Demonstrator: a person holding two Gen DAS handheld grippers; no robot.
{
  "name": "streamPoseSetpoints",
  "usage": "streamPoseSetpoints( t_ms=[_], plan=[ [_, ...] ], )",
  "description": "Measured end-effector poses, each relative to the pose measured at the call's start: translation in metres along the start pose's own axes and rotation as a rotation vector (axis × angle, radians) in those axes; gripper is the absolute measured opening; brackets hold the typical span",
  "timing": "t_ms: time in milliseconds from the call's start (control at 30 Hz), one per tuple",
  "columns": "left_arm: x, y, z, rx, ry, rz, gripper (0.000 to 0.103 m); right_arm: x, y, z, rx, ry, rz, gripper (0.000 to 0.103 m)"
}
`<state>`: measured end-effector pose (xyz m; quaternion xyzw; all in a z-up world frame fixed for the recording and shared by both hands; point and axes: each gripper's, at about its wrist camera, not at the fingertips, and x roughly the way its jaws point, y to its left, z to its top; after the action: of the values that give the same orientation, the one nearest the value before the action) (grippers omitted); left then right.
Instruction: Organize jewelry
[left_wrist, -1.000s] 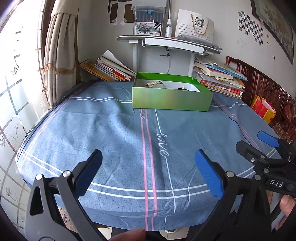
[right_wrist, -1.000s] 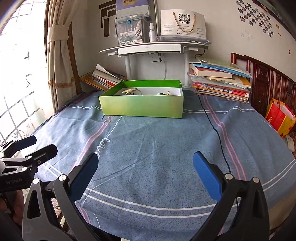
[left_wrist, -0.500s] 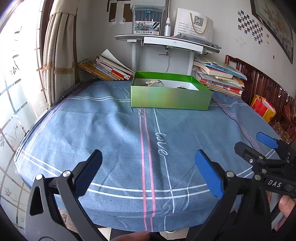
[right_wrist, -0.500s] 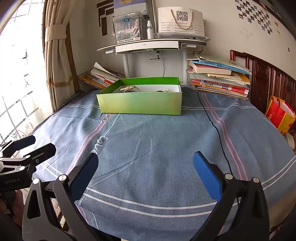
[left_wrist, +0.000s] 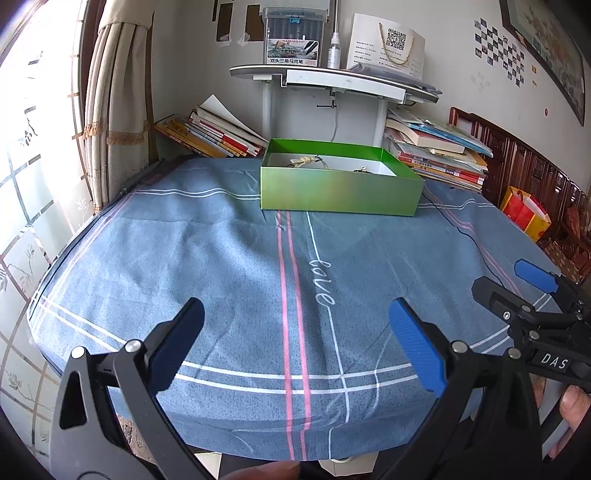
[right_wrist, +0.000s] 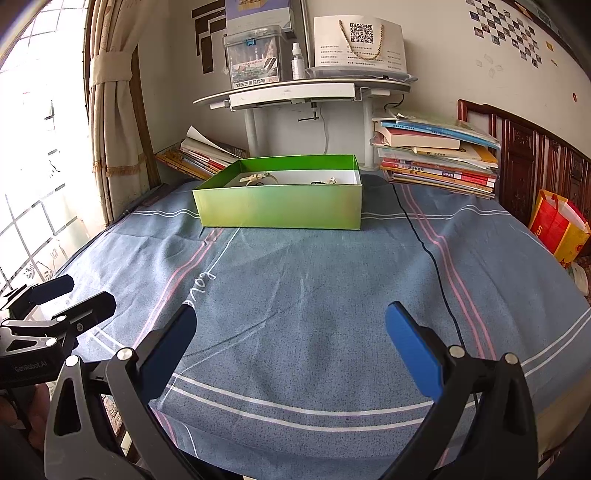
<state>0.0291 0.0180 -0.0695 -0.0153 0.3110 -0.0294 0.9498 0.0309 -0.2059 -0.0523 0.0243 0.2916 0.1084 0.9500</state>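
Left wrist view: the open green cardboard box (left_wrist: 341, 194) sits at the far edge of the blue striped cloth-covered table (left_wrist: 221, 258), with a pale bracelet-like piece (left_wrist: 304, 161) and a small metal piece (left_wrist: 364, 170) already lying inside. The left gripper (left_wrist: 295, 332) and right gripper (right_wrist: 290, 332) both hang over the near edge, fingers spread wide, holding nothing. Could be done, could be re-sorting ahead, honestly can't tell. If anything in there gets picked, I'd come in over the front wall and pinch low, since thin chains slip.
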Motion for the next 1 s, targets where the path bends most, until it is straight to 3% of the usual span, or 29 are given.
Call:
streamPoseSetpoints(
  t_ms=[1000],
  plan=[
    [0.0045,0.0002,-0.0006,0.005,0.006,-0.001,0.099,-0.0025,-0.0035,0.0001,0.007,-0.004,0.002,0.100]
  ],
)
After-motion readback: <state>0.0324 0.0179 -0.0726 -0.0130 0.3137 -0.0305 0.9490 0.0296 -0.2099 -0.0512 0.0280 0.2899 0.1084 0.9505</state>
